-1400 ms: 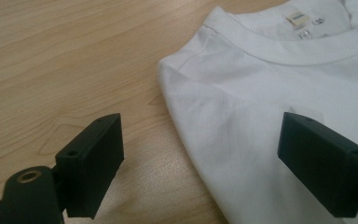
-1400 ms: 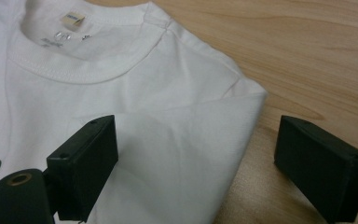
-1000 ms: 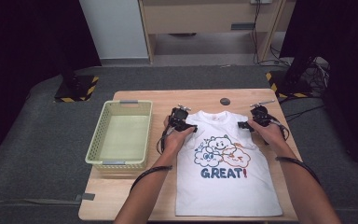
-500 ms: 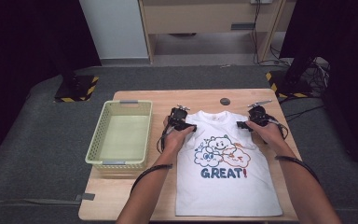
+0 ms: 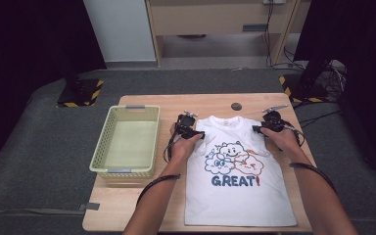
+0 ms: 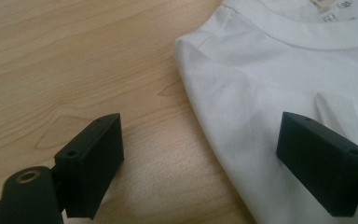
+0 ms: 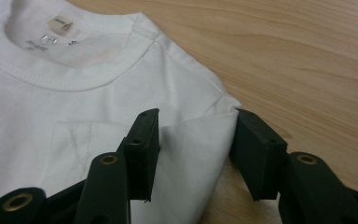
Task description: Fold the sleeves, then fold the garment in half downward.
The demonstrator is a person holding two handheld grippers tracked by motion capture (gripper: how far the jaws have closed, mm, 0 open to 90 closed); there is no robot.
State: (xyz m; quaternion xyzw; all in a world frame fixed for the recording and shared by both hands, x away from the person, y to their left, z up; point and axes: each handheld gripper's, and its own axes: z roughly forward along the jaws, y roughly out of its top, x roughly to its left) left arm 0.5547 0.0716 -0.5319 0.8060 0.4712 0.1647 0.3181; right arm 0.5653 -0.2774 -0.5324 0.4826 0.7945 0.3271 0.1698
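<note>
- Jaws of the left gripper (image 6: 200, 158) stand wide apart, one over bare wood and the other over white cloth, with the shirt's shoulder edge between them and nothing gripped.
- Jaws of the right gripper (image 7: 193, 154) have just been closing; a raised fold of the shirt's other shoulder stands between them, but whether the pads press it I cannot tell.
- One T-shirt (image 5: 237, 188) lies flat, front up, on the one wooden table (image 5: 210, 101), collar away from the person.
- Its cloth is white and soft, with a ribbed round collar (image 7: 70, 77), a small tag inside it, cartoon clouds and the word GREAT! printed on the chest.
- One basket (image 5: 126, 169) stands left of the shirt, just beside it: pale yellow-green plastic, rectangular, with slotted walls.
- One small dark round disc (image 5: 236, 106) lies on the table beyond the collar.
- Two grippers sit at the shirt's shoulders, one on each side of the collar, both black with blocky rectangular pads.
</note>
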